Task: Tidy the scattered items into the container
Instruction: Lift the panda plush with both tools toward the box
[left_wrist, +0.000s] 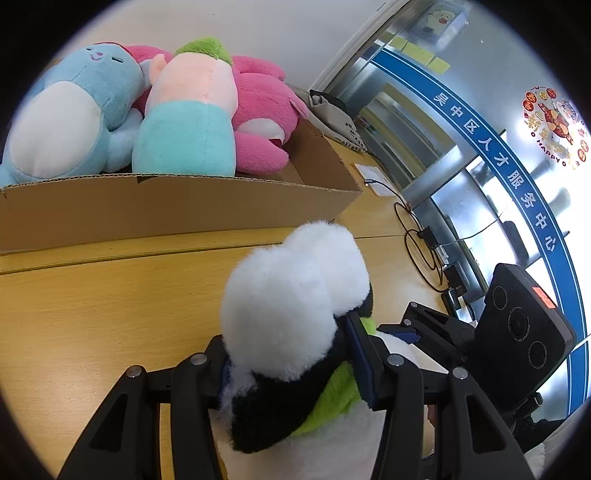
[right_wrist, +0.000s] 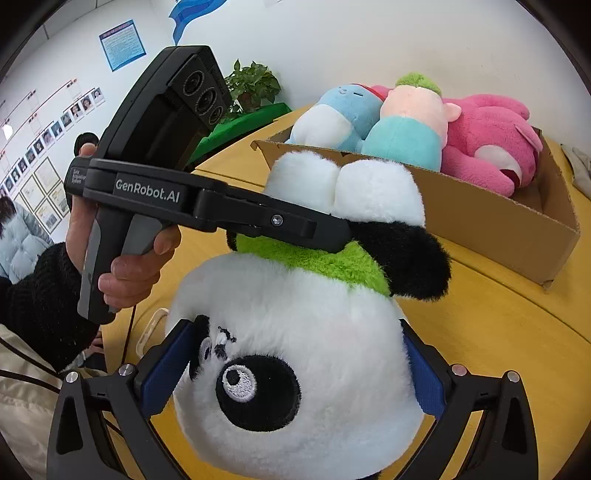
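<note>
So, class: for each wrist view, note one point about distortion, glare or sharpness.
Left wrist view: fisheye bends the cardboard box edge; the glass wall glares with daylight. Right wrist view: the panda plush looms large yet sharp; dark corners frame both pictures.

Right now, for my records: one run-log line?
panda plush gripped by both jaws | cardboard box holds three plushes | panda outside box

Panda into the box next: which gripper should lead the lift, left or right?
Probably left. The left gripper is clamped on the panda at its arm and body, the end nearest the cardboard box. The right gripper pinches the head, farther from the box, so it should follow and support.
</note>
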